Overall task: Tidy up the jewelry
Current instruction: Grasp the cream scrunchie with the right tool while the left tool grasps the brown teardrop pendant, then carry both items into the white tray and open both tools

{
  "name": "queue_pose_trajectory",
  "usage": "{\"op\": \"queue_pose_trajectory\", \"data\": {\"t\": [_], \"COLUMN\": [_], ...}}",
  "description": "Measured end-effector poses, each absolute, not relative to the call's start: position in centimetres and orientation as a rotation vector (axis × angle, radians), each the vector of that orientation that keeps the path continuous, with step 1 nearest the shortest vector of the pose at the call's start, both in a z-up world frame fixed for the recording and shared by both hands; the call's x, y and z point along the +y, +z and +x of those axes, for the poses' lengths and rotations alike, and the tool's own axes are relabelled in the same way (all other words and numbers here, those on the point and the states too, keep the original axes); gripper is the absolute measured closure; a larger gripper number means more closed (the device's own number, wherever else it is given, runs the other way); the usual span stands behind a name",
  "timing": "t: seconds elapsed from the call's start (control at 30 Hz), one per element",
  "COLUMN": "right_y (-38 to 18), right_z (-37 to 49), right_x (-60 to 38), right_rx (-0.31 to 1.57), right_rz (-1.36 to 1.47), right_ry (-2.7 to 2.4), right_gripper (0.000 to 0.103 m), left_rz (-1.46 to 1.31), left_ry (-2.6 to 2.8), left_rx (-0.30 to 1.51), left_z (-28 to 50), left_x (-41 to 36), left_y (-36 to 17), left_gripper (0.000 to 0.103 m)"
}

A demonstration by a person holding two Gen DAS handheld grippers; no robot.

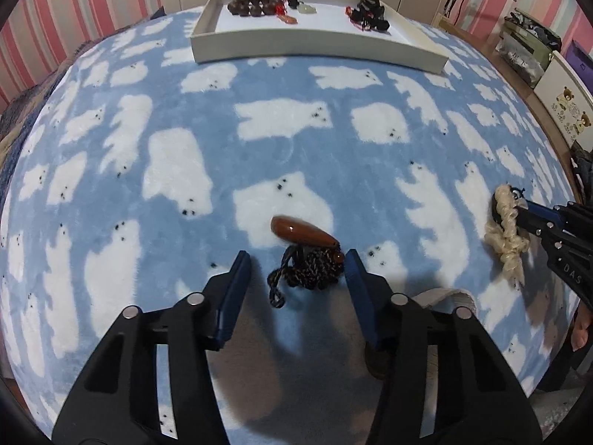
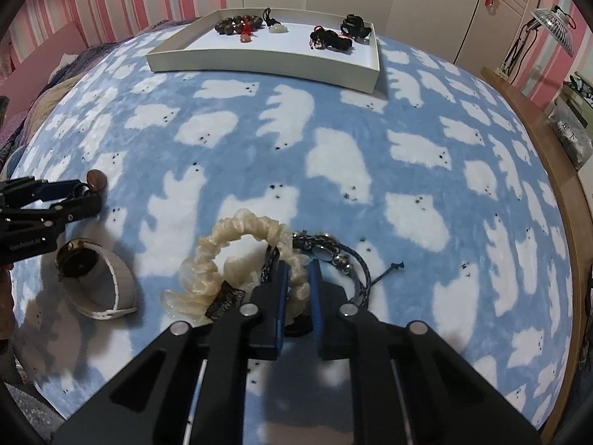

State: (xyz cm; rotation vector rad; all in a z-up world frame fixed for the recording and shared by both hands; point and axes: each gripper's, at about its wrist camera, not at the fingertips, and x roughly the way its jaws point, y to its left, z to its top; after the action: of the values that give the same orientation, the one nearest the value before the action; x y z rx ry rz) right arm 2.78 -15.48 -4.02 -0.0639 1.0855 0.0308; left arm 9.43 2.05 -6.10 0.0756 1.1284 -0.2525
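Observation:
A brown teardrop pendant [image 1: 302, 233] with a bunched dark cord [image 1: 307, 274] lies on the blue bear-print blanket. My left gripper [image 1: 296, 263] stands open around the cord; the right fingertip [image 1: 352, 263] touches the cord's bead, while the left fingertip is apart from it. In the right wrist view my right gripper [image 2: 299, 270] is shut on a cream scrunchie [image 2: 237, 230], which rests on the blanket. A dark braided bracelet [image 2: 333, 256] lies against the scrunchie. The scrunchie [image 1: 506, 230] and the right gripper [image 1: 526, 215] also show at the right edge of the left wrist view.
A white tray [image 1: 315, 46] at the far side holds a brown bead bracelet [image 1: 254, 3], a pale pendant and dark tangled pieces. A wristwatch with a white strap [image 2: 96, 278] lies near the left gripper [image 2: 74, 194]. A wooden bed edge [image 2: 548, 155] runs along the right.

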Motion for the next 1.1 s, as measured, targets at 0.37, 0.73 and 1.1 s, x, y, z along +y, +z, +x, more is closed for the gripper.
{"op": "queue_pose_trajectory", "data": {"t": [0.37,0.73,1.1], "right_y": [-3.7,-2.5,-0.1], "right_z": [2.6,2.6,3.1], "right_x": [-15.5,-15.5,-15.2], "right_rx": [1.075,1.030,0.953], "right_rz": [-0.039,-0.024,-0.023], "right_ry": [0.055,0.079,0.105], "right_gripper": [0.093,0.095,0.095], "left_rz": [0.078,0.047,0.032], "left_ry": [-0.251,-0.244,-0.258], "left_rx": [1.123,1.096,1.046], "left_z": [9.2,8.7,9.0], "left_x": [1.9,2.7,3.0], "left_y": [-6.0,-3.9,-1.5], "left_gripper": [0.079,0.082,0.082]}}
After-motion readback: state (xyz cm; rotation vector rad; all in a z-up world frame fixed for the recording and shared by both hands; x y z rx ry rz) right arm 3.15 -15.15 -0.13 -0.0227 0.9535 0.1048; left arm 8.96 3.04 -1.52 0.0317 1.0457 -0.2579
